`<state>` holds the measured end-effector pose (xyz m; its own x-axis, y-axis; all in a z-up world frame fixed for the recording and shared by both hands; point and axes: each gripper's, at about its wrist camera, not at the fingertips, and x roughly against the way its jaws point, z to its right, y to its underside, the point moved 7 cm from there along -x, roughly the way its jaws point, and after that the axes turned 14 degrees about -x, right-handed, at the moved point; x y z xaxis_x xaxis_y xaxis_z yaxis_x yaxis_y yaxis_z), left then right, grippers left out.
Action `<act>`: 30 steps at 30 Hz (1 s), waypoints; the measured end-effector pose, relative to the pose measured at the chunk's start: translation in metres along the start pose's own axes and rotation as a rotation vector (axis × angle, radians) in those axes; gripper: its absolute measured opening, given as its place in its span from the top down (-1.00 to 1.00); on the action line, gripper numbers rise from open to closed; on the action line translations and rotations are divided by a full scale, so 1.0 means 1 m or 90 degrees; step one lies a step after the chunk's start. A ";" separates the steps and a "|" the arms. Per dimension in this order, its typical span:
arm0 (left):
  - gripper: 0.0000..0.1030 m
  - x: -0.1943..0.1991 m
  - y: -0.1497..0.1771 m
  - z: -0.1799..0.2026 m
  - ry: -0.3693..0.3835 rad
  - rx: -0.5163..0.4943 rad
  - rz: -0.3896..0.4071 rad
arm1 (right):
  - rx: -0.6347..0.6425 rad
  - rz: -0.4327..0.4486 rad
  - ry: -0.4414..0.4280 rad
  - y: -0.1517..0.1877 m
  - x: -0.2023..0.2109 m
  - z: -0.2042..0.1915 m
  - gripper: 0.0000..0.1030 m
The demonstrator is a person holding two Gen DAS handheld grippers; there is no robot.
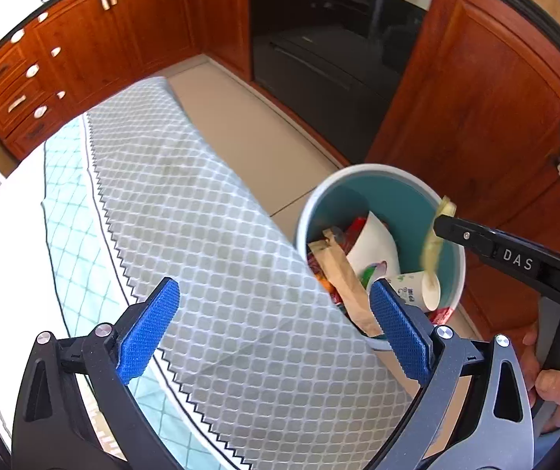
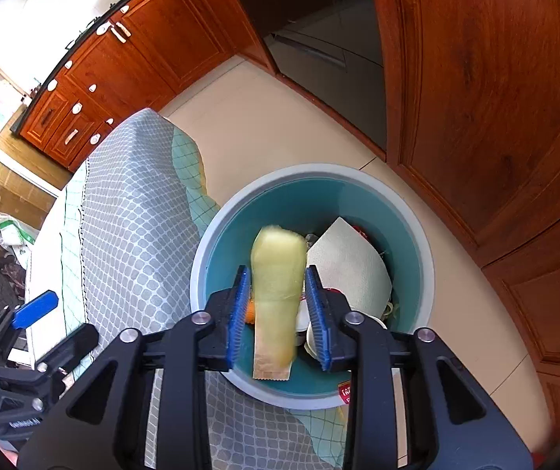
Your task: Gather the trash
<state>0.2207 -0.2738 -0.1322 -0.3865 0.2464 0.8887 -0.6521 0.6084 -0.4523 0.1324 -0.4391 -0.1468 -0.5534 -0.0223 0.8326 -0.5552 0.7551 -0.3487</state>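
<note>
A round bin [image 2: 319,170] with a grey rim and teal inside stands on the floor by the table, holding a white napkin [image 2: 350,262], a brown paper bag [image 1: 338,274], a paper cup [image 1: 424,290] and wrappers. My right gripper [image 2: 280,313] hangs over the bin [image 1: 377,168], jaws a little apart. A pale yellow peel [image 2: 278,274] shows blurred between the pads, seemingly slipping down. From the left wrist view the peel [image 1: 432,246] dangles at the right gripper's tip [image 1: 440,223]. My left gripper [image 1: 276,329] is wide open and empty above the table edge.
A grey-and-white grid cloth [image 1: 201,215] covers the table left of the bin. Red-brown wooden cabinets [image 1: 475,98] and a dark oven [image 1: 338,58] stand behind it across a beige tiled floor. A person's hand [image 1: 558,387] holds the right gripper's handle.
</note>
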 end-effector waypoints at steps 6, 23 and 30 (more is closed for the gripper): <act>-0.90 -0.001 0.012 -0.013 0.003 0.036 -0.010 | 0.005 0.010 -0.003 0.003 0.006 -0.007 -0.51; -0.91 0.053 0.056 -0.011 -0.004 0.052 -0.008 | 0.055 -0.003 0.048 0.053 0.050 -0.006 -0.87; -0.92 0.081 0.075 -0.003 -0.005 0.053 0.016 | 0.111 0.033 0.121 0.085 0.090 -0.009 -0.87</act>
<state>0.1424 -0.2062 -0.0933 -0.4080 0.2541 0.8769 -0.6940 0.5378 -0.4787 0.0409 -0.3708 -0.0972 -0.4662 0.1501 0.8718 -0.6369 0.6271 -0.4485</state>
